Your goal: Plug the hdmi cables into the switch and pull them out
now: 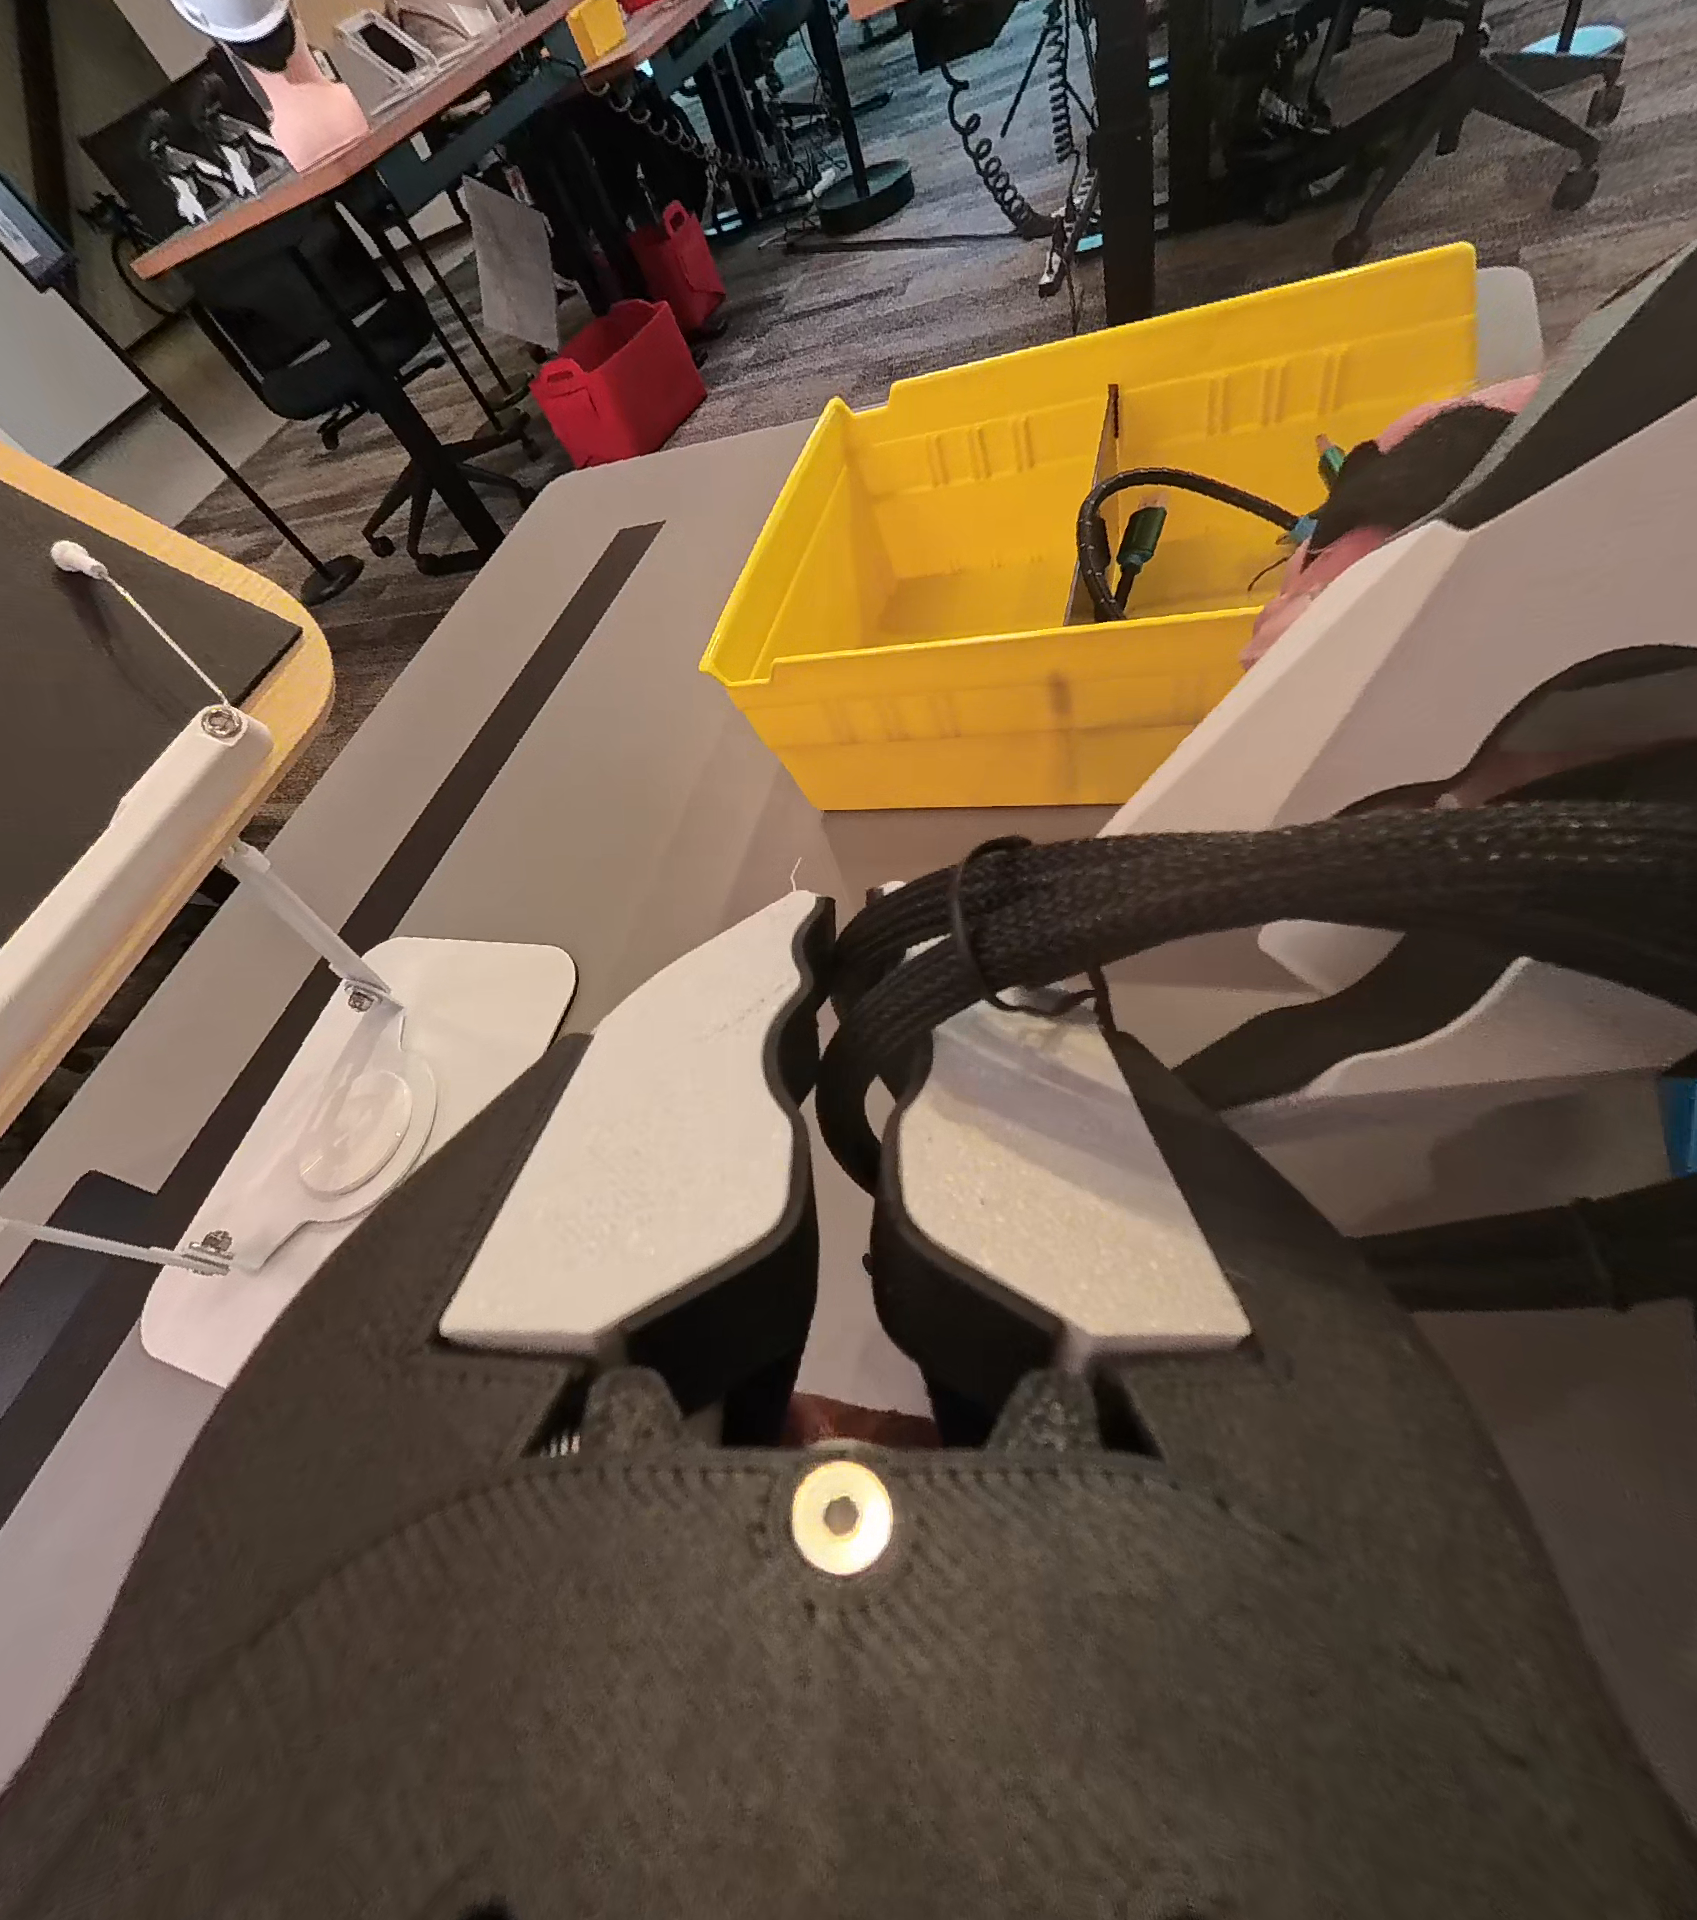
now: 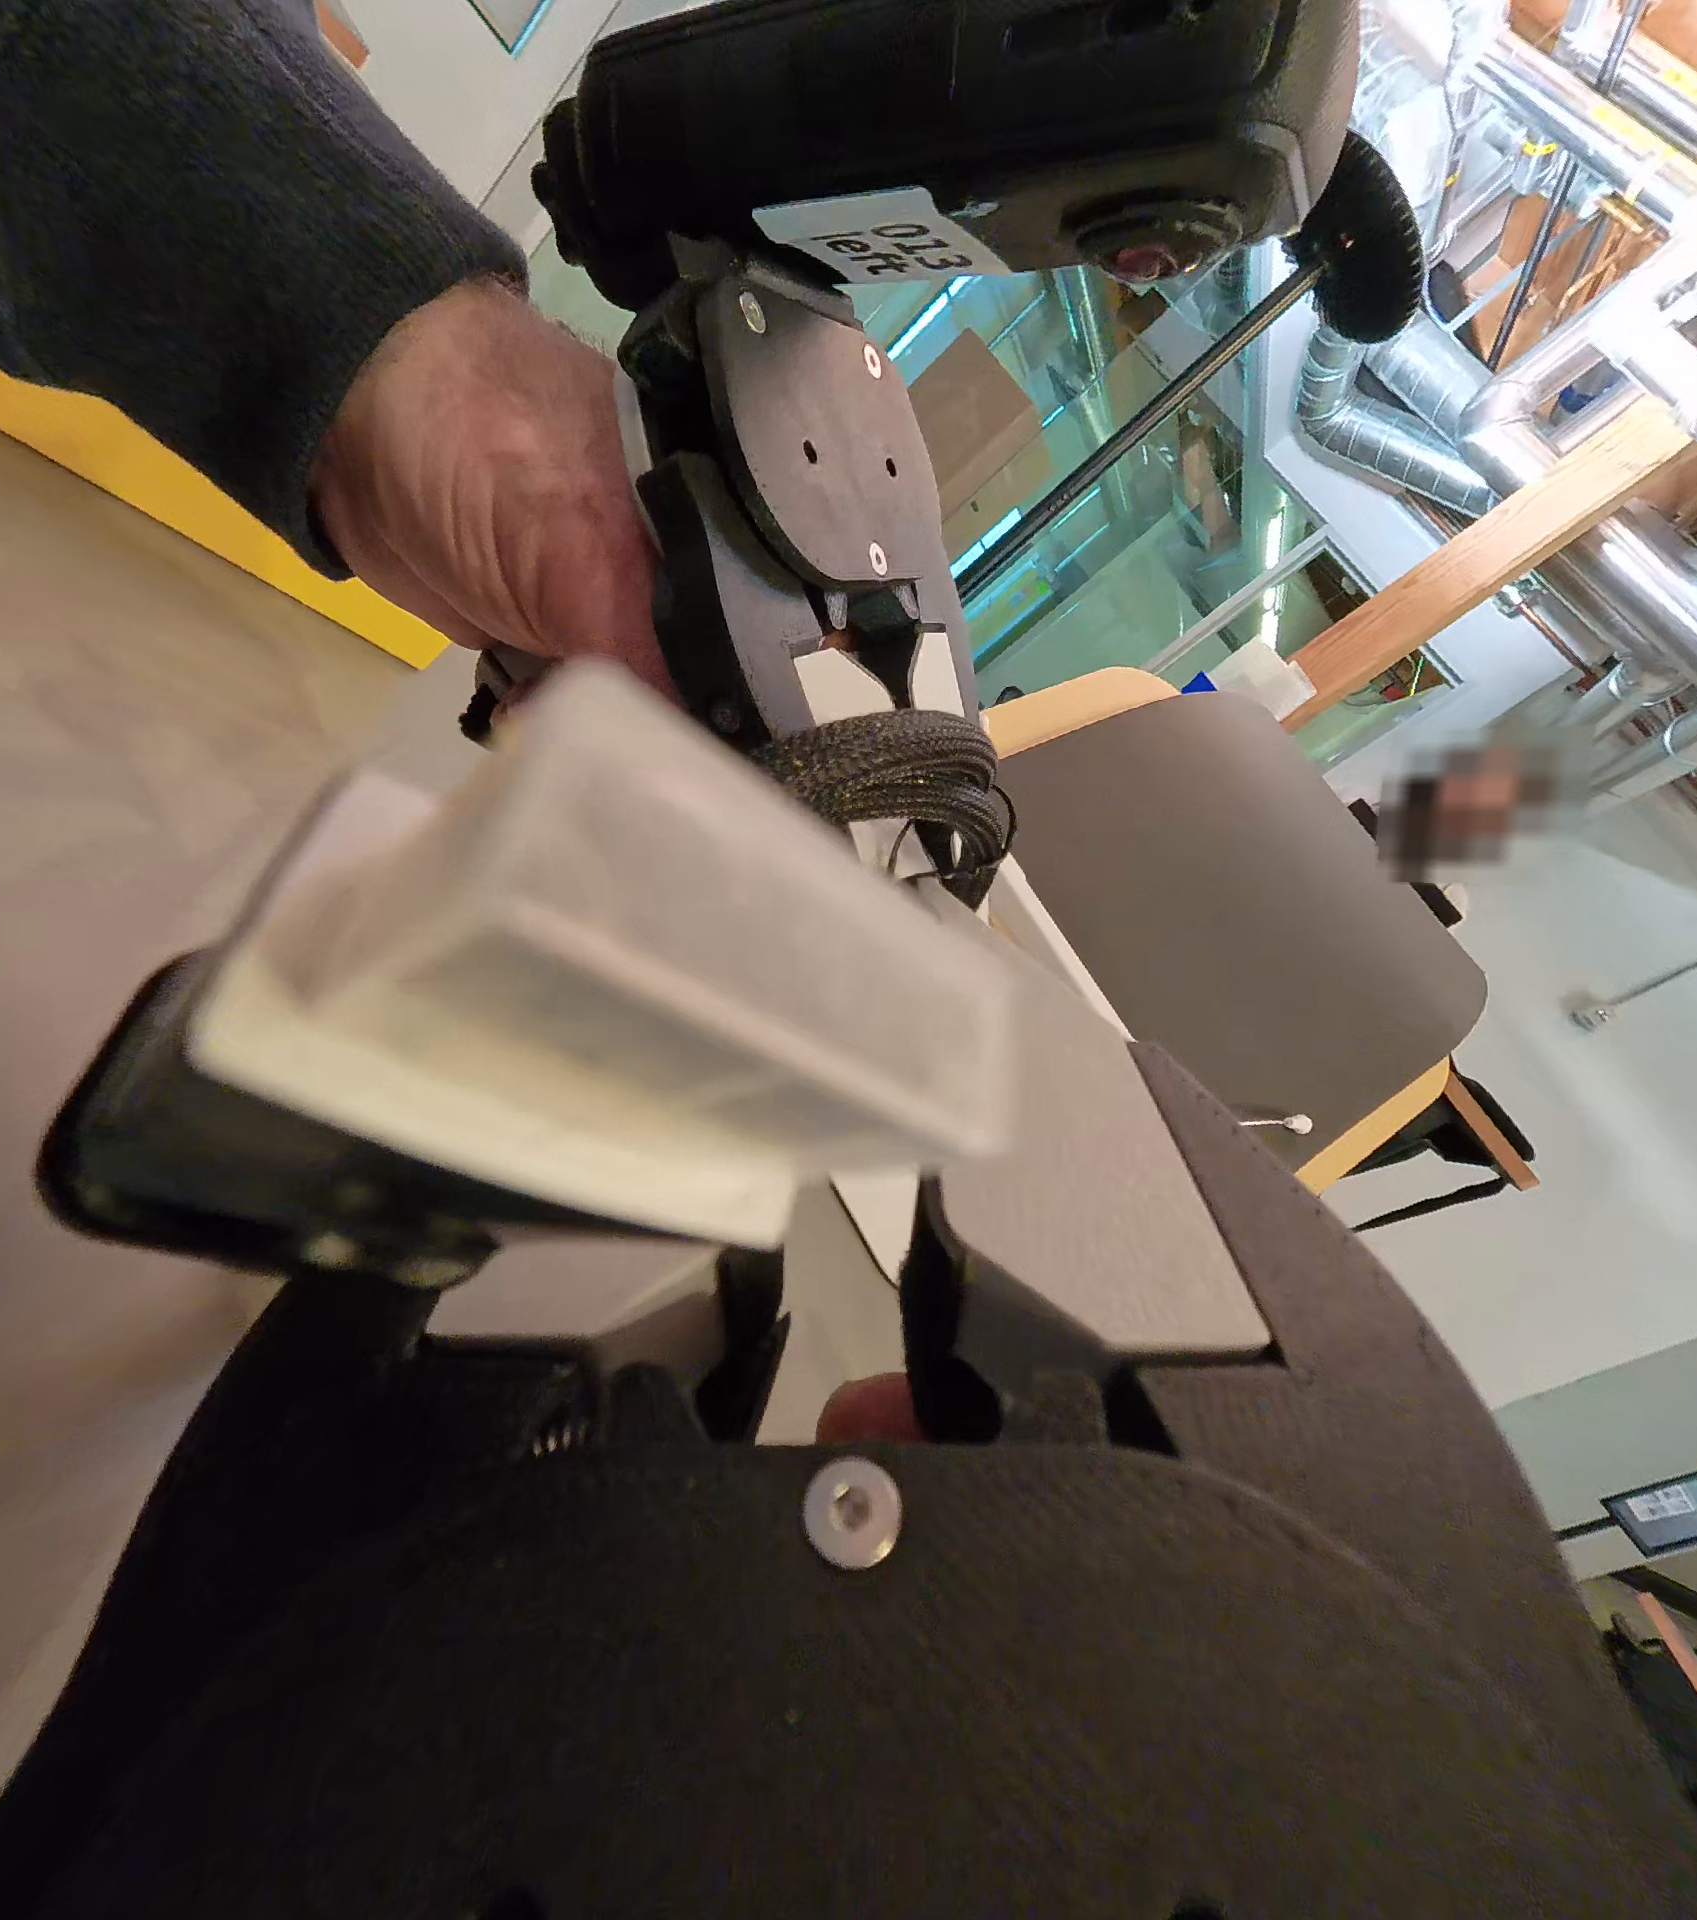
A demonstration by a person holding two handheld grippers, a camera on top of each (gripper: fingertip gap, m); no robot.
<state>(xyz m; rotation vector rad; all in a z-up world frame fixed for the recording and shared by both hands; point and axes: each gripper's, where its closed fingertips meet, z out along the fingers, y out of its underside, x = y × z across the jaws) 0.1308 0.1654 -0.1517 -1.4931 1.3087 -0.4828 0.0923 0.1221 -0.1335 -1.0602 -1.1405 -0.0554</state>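
My left gripper [image 1: 849, 935] is shut on a bundle of black braided cables [image 1: 1343, 862] at its fingertips. The bundle runs off to the right, tied with a thin black loop. The right wrist view shows that gripper [image 2: 885, 727] from in front, held by a hand [image 2: 480, 499], with the bundle [image 2: 885, 769] in its tips. My right gripper [image 2: 802, 862] is close in front of it. In the left wrist view its white fingers [image 1: 1395, 644] stand above and below the bundle, jaws apart. No switch shows in either view.
A yellow divided bin [image 1: 927, 727] stands on the grey table behind the grippers. It holds another black cable with green plugs [image 1: 1104, 520] and a pink and black thing [image 1: 1415, 447]. A white tethered stand [image 1: 470, 987] and a black-topped board [image 1: 44, 675] are at the left.
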